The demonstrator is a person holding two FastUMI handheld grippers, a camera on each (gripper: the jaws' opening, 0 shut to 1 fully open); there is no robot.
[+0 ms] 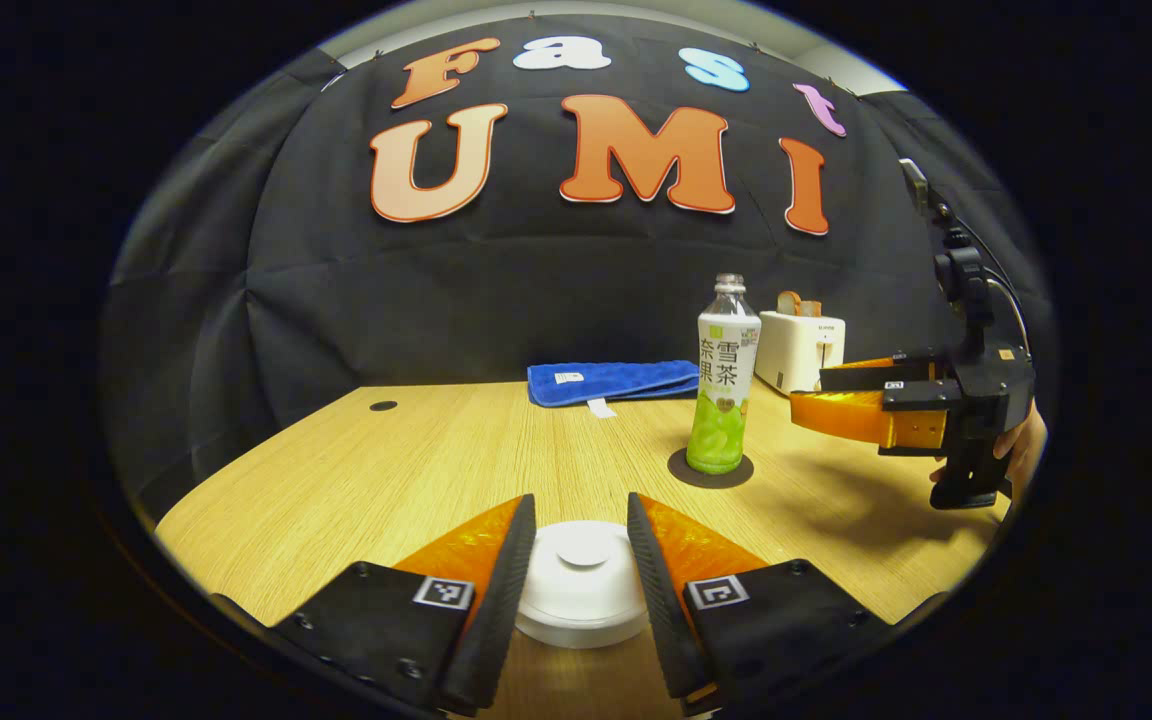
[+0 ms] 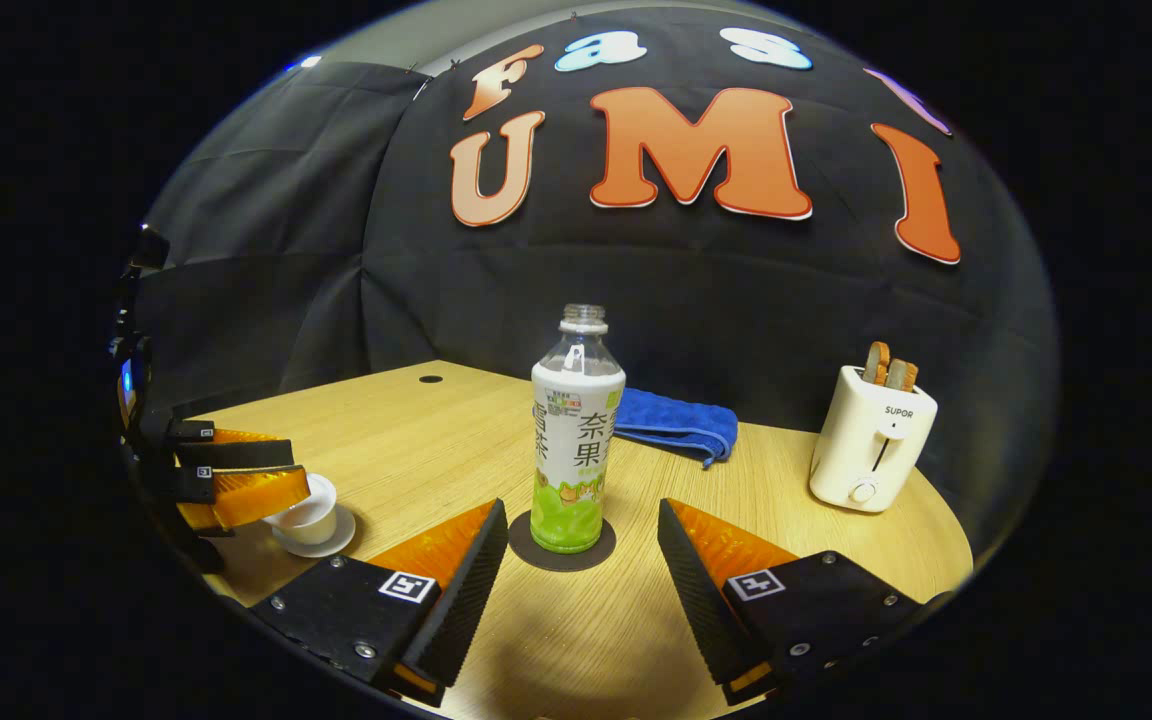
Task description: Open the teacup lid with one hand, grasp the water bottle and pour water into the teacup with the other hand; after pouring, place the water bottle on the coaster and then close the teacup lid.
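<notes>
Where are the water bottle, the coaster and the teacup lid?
water bottle [image 2: 577, 440], right gripper view, on its label.
coaster [image 2: 526, 547], right gripper view, on its left rim.
teacup lid [image 1: 582, 590], left gripper view, on its top.

Left tongs [image 1: 581, 560]: black mounts w/ screws, square b/w marker tags; right tongs [image 2: 576, 565] same; ribbed inner faces.

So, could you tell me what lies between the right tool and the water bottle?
Nothing but bare wooden tabletop. In the right gripper view, the right tool is open, with the water bottle standing ahead on its dark coaster, untouched.
</notes>
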